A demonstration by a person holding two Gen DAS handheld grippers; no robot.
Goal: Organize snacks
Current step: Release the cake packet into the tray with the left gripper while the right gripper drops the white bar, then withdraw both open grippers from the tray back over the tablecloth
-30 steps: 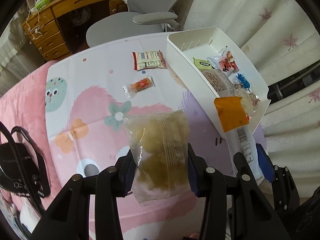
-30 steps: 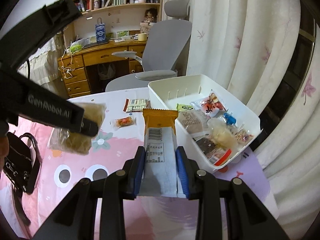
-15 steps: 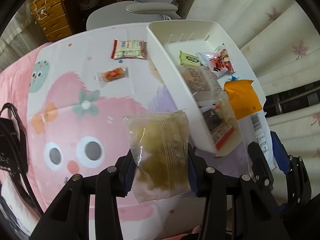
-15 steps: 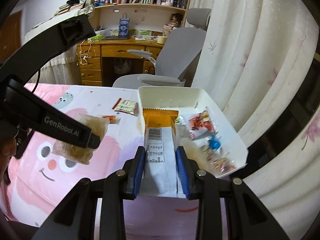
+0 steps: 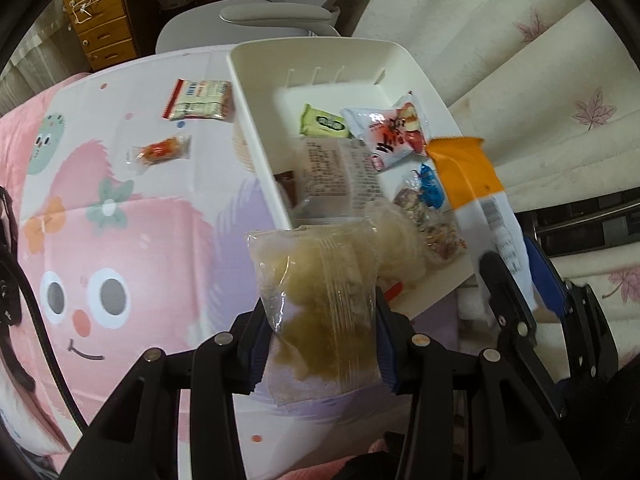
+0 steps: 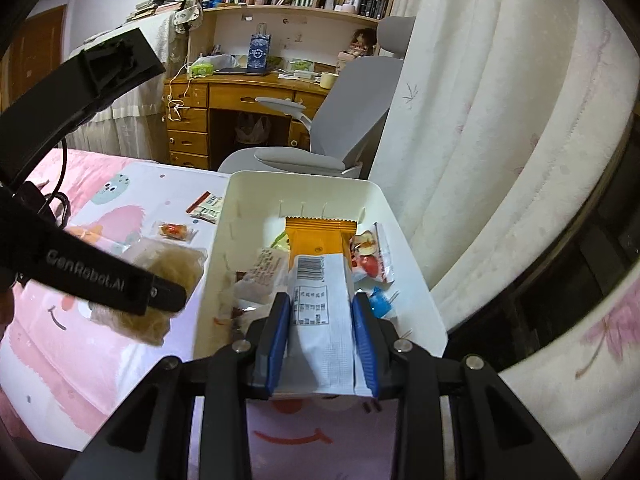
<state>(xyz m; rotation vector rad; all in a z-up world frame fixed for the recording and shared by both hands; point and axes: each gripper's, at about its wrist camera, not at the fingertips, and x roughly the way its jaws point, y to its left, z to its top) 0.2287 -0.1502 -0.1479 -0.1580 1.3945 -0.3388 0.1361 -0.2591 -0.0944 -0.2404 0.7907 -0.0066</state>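
My left gripper (image 5: 320,344) jaws clamp the clear snack bag (image 5: 320,304); my right gripper (image 6: 322,340) jaws grip the orange-white packet (image 6: 320,276) over the bin (image 6: 416,280). Two snacks (image 5: 198,100) remain on the table (image 5: 132,240) at ten o'clock.

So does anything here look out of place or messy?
Two snacks lie outside the white bin, on the cartoon cloth: a red-and-white packet and a small orange candy. Nothing looks spilled or torn. Each gripper holds a packet.
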